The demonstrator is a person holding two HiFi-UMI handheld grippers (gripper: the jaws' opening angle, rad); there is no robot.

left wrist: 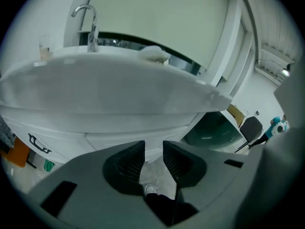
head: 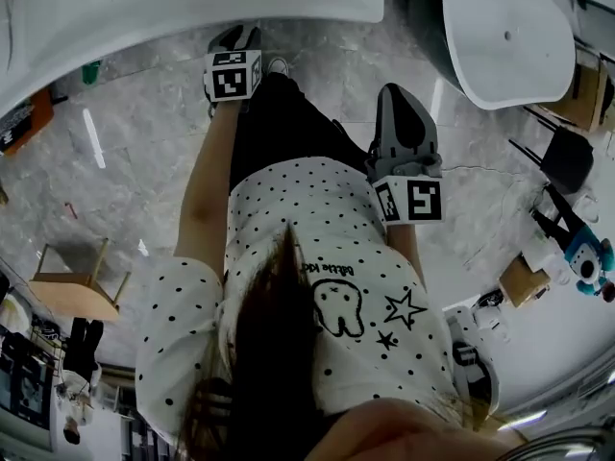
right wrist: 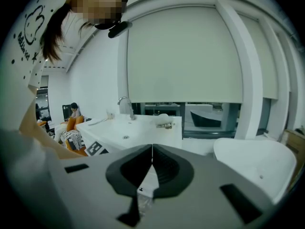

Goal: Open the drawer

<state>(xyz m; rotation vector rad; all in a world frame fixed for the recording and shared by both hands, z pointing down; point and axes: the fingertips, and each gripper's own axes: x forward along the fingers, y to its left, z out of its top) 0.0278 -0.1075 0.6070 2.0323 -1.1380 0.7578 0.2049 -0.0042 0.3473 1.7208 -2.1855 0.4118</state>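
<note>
1. The white washbasin bench (left wrist: 119, 92) fills most of my left gripper view. Its thick top juts out over the cabinet, so anything under it has to be reached from low down and in front
2. The drawer (left wrist: 119, 138) is the white front right under that overhang, just beyond my left tips. It looks fully shut, flush with the panel beside it, and I can't make out a handle or lip from here, so I judge the opening has not begun
3. My left tongs (left wrist: 153, 149) are released, with a clear gap between the ribbed pads and only floor and my shoe showing through it, nothing gripped. They are tilted downward at the drawer front, which I take as lining up to catch its edge
4. My right tongs (right wrist: 152, 148) are clenched, tips meeting with nothing between them. They sit back near my body and look over the bench top rather than at the drawer, so this side seems to be waiting out of the way
5. The chrome faucet (left wrist: 88, 25) stands at the back of the bench, well clear of the drawer
</note>
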